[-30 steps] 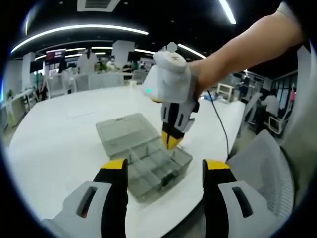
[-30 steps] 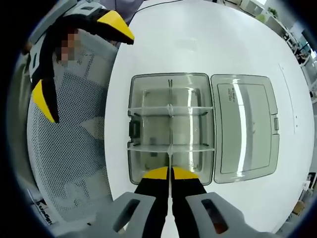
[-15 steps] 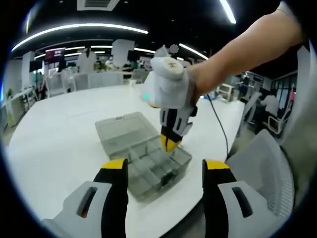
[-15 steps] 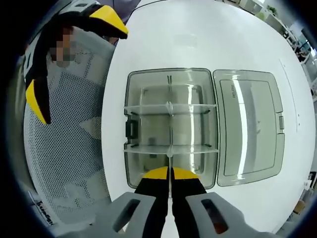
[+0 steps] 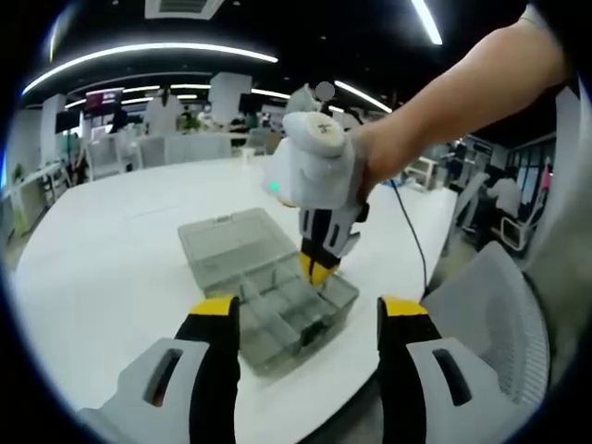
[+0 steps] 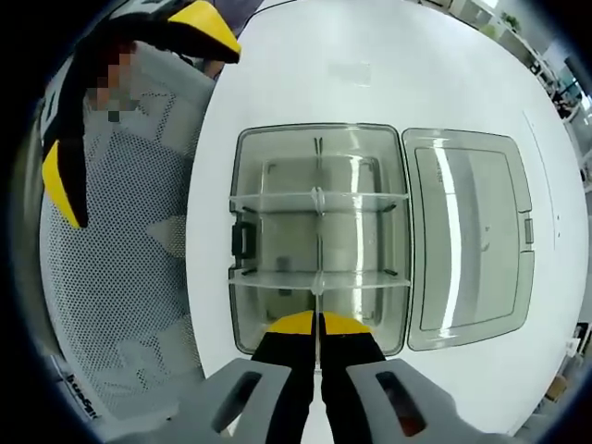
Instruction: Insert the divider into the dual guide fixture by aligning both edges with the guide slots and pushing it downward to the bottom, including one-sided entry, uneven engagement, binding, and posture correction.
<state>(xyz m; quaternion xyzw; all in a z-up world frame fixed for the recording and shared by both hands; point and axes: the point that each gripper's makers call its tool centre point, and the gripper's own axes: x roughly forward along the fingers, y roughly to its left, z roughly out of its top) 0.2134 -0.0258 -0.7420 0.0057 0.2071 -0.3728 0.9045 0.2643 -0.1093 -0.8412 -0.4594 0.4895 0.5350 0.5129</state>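
Observation:
A clear plastic compartment box (image 6: pixel 239 176) lies on the white table (image 6: pixel 370 65), lid (image 6: pixel 472 240) laid open beside it. Two cross dividers (image 6: pixel 351 199) span the base. My right gripper (image 6: pixel 319 324) is shut on a thin clear divider (image 6: pixel 317 277), seen edge-on and running down the box's middle line through the cross dividers. In the left gripper view the right gripper (image 5: pixel 317 268), held by a hand, points down into the near end of the box (image 5: pixel 268 296). My left gripper (image 5: pixel 307 307) hovers open short of the box, holding nothing; it appears as the left gripper (image 6: pixel 129 97) over the chair.
A grey mesh chair (image 6: pixel 120 277) stands against the table edge beside the box, also seen as the chair (image 5: pixel 490 305). A black cable (image 5: pixel 412 231) trails across the table. The box has a black latch (image 6: pixel 245 242). Desks and people fill the far room.
The right gripper has sunk a little toward the box with the divider, so the box looks slightly larger in its view. The left gripper has stayed put and open.

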